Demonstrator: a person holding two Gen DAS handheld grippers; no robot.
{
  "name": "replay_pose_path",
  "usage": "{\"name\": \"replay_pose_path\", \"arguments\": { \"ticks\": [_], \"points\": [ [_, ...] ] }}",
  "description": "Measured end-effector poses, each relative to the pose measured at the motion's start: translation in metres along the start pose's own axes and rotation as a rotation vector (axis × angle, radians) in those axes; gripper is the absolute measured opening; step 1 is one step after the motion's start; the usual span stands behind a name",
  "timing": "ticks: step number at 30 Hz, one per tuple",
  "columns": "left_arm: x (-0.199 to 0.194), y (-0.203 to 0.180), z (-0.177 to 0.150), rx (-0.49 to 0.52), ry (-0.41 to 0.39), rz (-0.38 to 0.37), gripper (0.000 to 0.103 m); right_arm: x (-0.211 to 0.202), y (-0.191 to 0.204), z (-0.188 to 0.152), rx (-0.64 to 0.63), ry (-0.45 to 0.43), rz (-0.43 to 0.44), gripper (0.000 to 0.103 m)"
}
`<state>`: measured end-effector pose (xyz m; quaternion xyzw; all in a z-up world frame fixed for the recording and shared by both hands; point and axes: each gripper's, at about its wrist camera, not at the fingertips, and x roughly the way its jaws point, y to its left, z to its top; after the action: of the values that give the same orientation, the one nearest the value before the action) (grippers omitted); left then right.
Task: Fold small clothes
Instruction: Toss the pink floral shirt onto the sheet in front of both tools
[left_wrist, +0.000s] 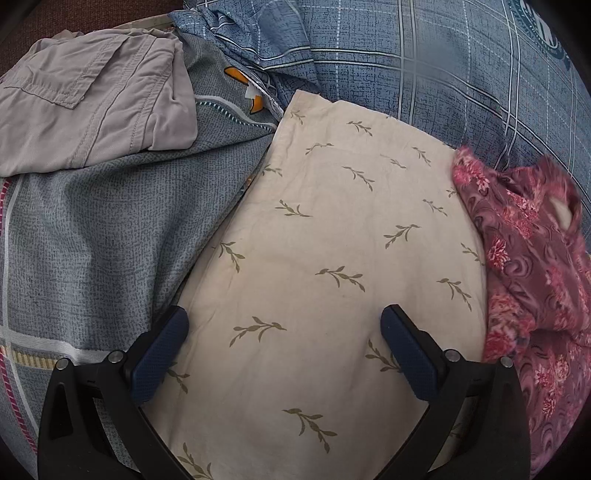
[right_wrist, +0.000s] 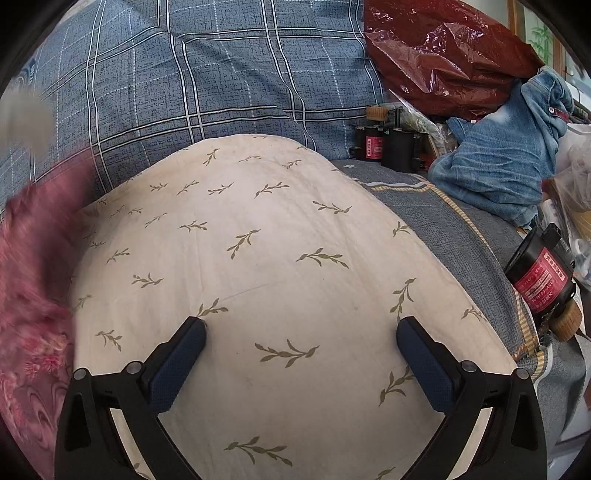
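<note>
Cream cloth: a cream cloth with small green sprigs is spread flat in the middle of both views. It is likely meant as the clear spot for folding.
Pink garment: a pink flowered garment is seen at the right edge of the left view and at the left edge of the right view. It is bunched up, not folded, and it is blurred. It lies on the edge of the cream cloth.
Left gripper: the left gripper is held over the lower part of the cream cloth. Its fingers are wide apart and nothing is held.
Right gripper: the right gripper is held the same way, low over the cloth, fingers wide apart and empty.
Grey clothes: a grey garment is laid neatly at the upper left, maybe already done.
Jeans: blue jeans are piled at the upper right.
Next step: the pink garment is probably to be picked up and spread out.
</note>
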<state>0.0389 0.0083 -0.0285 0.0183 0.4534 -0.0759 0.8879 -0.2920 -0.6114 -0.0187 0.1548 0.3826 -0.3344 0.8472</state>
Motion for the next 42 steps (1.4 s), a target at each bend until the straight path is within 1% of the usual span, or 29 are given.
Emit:
{"name": "replay_pose_path", "arguments": {
  "ticks": [5,42],
  "points": [
    [-0.0035,0.0006,0.0005,0.008,0.005,0.01,0.103,-0.0003,-0.0001,0.0002,0.002,-0.002,0.001,0.103],
    [-0.0075,0.0017,-0.0034,0.009,0.016,0.006,0.103,0.0002,0.0002,0.0003,0.001,-0.005,0.0,0.102]
  ]
}}
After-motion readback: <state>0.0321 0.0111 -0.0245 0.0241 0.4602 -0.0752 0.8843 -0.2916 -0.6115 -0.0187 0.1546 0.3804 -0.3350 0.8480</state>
